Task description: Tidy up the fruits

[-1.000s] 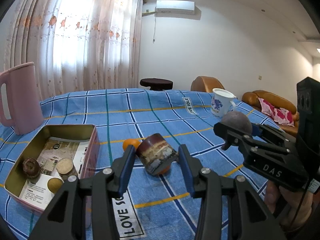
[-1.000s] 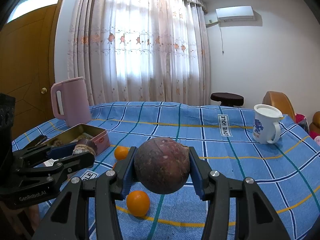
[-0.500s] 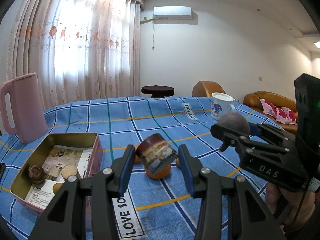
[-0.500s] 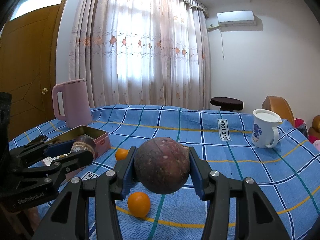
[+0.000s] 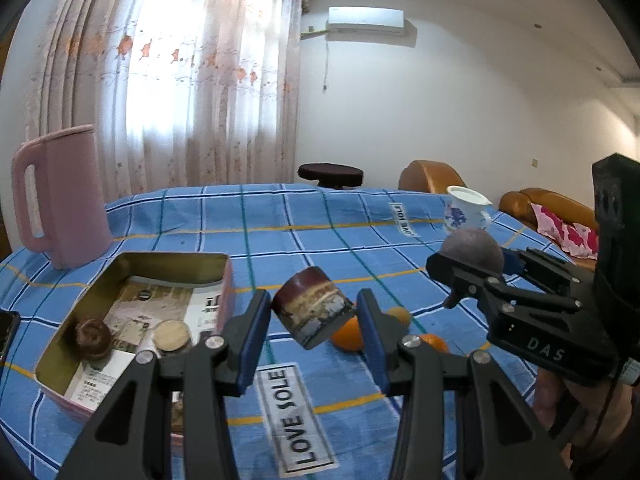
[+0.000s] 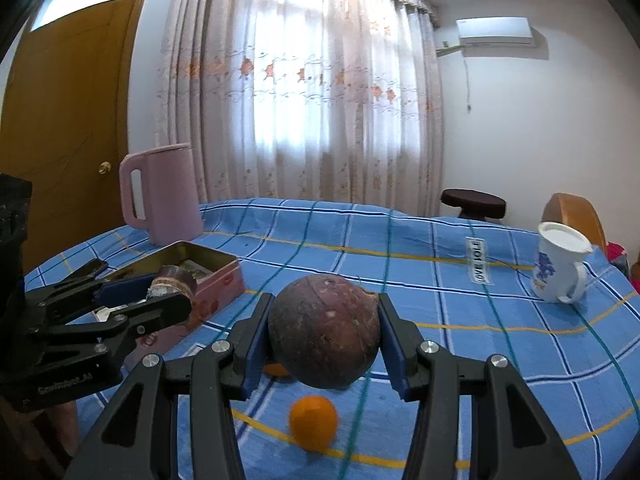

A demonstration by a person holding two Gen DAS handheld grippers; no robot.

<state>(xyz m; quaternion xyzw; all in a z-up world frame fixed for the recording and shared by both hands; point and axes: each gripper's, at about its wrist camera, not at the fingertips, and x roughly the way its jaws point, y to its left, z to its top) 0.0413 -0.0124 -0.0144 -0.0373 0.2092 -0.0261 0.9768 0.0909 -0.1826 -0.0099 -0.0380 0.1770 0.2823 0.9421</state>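
My left gripper (image 5: 314, 320) is shut on a cut piece of dark purple fruit (image 5: 312, 312), held above the blue checked tablecloth just right of the open gold tin (image 5: 132, 264). The tin holds a dark round fruit (image 5: 93, 338) and a pale cut piece (image 5: 172, 338). My right gripper (image 6: 324, 338) is shut on a round dark purple fruit (image 6: 324, 330), held above the cloth; it also shows in the left wrist view (image 5: 472, 246). Small oranges lie on the cloth below (image 5: 348, 334), (image 5: 434, 342), (image 6: 314, 422).
A pink jug (image 5: 60, 196) stands behind the tin. A white mug with a blue print (image 6: 560, 266) stands at the far right of the table. A dark stool (image 5: 330, 172) and brown chairs (image 5: 430, 176) are beyond the table.
Both grippers have risen and drawn back a little with their fruit still held. The tin and the oranges now sit lower and closer in both views.
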